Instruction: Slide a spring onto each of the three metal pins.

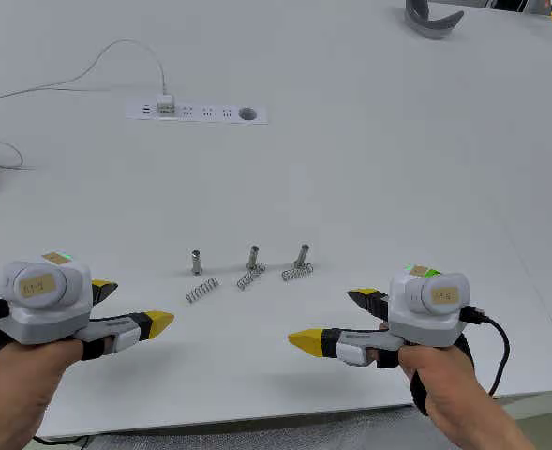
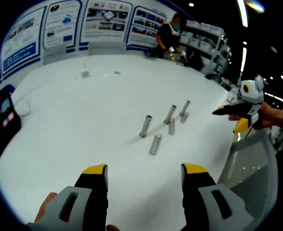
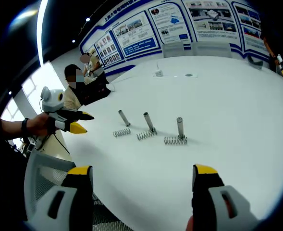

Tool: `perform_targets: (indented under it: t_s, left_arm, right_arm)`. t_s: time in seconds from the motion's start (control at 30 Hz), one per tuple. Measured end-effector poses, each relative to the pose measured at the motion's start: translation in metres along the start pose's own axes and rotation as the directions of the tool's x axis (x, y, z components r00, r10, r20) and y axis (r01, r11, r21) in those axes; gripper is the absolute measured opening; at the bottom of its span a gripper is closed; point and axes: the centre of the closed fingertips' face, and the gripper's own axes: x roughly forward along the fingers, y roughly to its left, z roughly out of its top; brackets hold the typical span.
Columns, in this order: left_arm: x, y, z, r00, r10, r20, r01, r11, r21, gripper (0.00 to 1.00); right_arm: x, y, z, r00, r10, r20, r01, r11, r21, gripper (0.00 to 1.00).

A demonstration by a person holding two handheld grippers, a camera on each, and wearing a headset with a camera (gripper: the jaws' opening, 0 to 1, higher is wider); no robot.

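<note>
Three short metal pins stand upright in a row on the white table: left pin (image 1: 197, 261), middle pin (image 1: 253, 256), right pin (image 1: 302, 254). A spring lies flat in front of each: left spring (image 1: 201, 290), middle spring (image 1: 250, 277), right spring (image 1: 297, 273). The same pins (image 3: 148, 121) and springs (image 3: 175, 140) appear in the right gripper view, and the nearest spring (image 2: 155, 144) in the left gripper view. My left gripper (image 1: 133, 307) is open at the near left, empty. My right gripper (image 1: 330, 319) is open at the near right, empty. Both are well short of the springs.
A white power strip (image 1: 197, 112) with a plugged charger and cable lies at the far middle of the table. A grey curved object (image 1: 432, 19) rests at the far right. The table's near edge (image 1: 257, 419) runs just below my hands. A person sits far off beyond the table.
</note>
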Motion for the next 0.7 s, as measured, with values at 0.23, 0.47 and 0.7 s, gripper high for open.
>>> perform_targets:
  t_s: [0.23,0.47,0.7]
  left_arm:
    - [-0.001,-0.002,-0.003,0.9999,-0.015,-0.003,0.015,1.000,-0.012,0.65]
    - [0.001,-0.006,-0.005,0.9994,-0.031,-0.018,0.031,1.000,0.001,0.64]
    - [0.004,-0.011,-0.005,0.9984,-0.046,-0.033,0.047,0.999,0.026,0.63]
  right_arm:
    - [0.003,0.003,0.000,0.9999,0.002,-0.011,-0.002,1.000,-0.010,0.87]
    - [0.003,0.005,0.000,0.9999,0.004,-0.014,-0.004,1.000,-0.015,0.87]
    - [0.002,0.006,-0.003,0.9998,0.005,-0.021,-0.005,1.000,-0.022,0.87]
